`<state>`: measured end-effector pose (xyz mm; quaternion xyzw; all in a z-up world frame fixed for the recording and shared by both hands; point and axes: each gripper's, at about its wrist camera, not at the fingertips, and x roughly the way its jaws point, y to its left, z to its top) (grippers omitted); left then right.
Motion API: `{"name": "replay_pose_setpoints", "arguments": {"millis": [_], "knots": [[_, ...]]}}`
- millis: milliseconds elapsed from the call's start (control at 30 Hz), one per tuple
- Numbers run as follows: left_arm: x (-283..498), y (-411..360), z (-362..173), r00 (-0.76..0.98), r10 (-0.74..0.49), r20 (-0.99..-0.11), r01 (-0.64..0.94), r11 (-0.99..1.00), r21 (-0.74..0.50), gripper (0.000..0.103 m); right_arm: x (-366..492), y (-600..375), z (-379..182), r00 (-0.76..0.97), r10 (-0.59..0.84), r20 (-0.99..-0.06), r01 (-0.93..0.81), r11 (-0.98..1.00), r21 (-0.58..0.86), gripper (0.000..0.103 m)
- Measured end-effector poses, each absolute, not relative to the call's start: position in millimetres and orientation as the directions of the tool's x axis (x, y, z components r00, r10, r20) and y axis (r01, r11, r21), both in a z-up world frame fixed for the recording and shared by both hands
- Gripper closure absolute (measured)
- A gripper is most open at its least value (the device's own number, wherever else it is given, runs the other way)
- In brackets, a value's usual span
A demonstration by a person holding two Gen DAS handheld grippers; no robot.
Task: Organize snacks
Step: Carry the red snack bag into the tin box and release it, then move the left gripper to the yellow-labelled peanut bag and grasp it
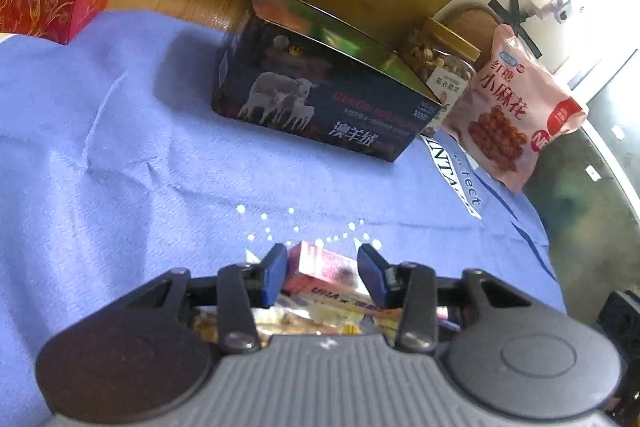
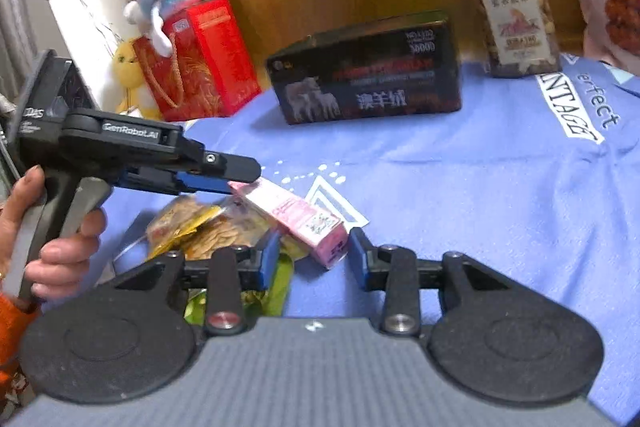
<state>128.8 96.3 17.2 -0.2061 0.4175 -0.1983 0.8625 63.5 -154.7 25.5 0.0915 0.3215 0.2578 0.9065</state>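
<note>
A: Where's the pink carton?

B: On the blue cloth, leaning on the crisp bags, at six o'clock from the dark box.

A: And the jaws?

B: The left gripper and the right gripper are both parted, one at each end of the carton, pads not pressing.

A: Handling?

B: Probably light, stiff card; pinch its flat sides. The bags crush easily.
</note>
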Motion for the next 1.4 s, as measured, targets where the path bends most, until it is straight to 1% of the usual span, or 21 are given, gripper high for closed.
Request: {"name": "replay_pose_setpoints", "arguments": {"millis": [67,200,333,500,667,733,833,867,900,1000,1100,1167,1233,1333,1400], "knots": [[131,97,17,0.566,-0.528,-0.633,0.153,0.822,-0.548,0.064,67,-153,26,0.671,0.504,-0.544,-0.395,0.864,0.314,0.063],[131,93,23,0.58,-0.518,-0.629,0.158,0.828,-0.537,0.064,71,-158,28,0.689,0.492,-0.532,-0.382,0.87,0.311,0.065],[141,96,48,0.634,-0.524,-0.569,0.178,0.814,-0.553,0.064,82,-153,49,0.755,0.461,-0.466,-0.392,0.887,0.243,0.065],[180,101,79,0.715,-0.496,-0.493,0.176,0.81,-0.56,0.064,134,-153,73,0.806,0.466,-0.367,-0.401,0.884,0.242,0.065],[232,92,80,0.72,-0.476,-0.505,0.15,0.817,-0.556,0.064,189,-148,80,0.84,0.423,-0.34,-0.372,0.905,0.207,0.065],[248,83,77,0.709,-0.469,-0.527,0.149,0.83,-0.538,0.064,207,-147,76,0.848,0.392,-0.357,-0.351,0.92,0.177,0.065],[266,68,68,0.696,-0.454,-0.556,0.148,0.849,-0.507,0.066,220,-147,67,0.851,0.352,-0.389,-0.325,0.936,0.136,0.063],[267,65,67,0.705,-0.447,-0.551,0.155,0.855,-0.495,0.066,222,-147,64,0.854,0.335,-0.398,-0.314,0.942,0.119,0.06],[266,61,69,0.708,-0.441,-0.551,0.163,0.862,-0.48,0.066,219,-148,62,0.862,0.322,-0.392,-0.303,0.947,0.112,0.06],[260,61,72,0.696,-0.487,-0.528,0.195,0.836,-0.514,0.064,205,-159,63,0.873,0.33,-0.36,-0.287,0.943,0.168,0.061],[240,67,83,0.703,-0.494,-0.512,0.209,0.831,-0.515,0.064,179,-171,68,0.871,0.353,-0.341,-0.286,0.93,0.231,0.061],[217,78,88,0.706,-0.508,-0.494,0.231,0.824,-0.517,0.063,159,-176,68,0.839,0.411,-0.358,-0.313,0.901,0.3,0.061],[188,92,85,0.704,-0.51,-0.495,0.24,0.826,-0.509,0.063,137,-180,62,0.782,0.488,-0.387,-0.35,0.858,0.375,0.061],[147,114,72,0.693,-0.491,-0.528,0.219,0.841,-0.495,0.058,101,-177,51,0.681,0.596,-0.426,-0.411,0.792,0.452,0.061],[123,130,58,0.681,-0.476,-0.557,0.191,0.849,-0.493,0.055,77,-171,45,0.629,0.642,-0.439,-0.447,0.76,0.471,0.061]]}}
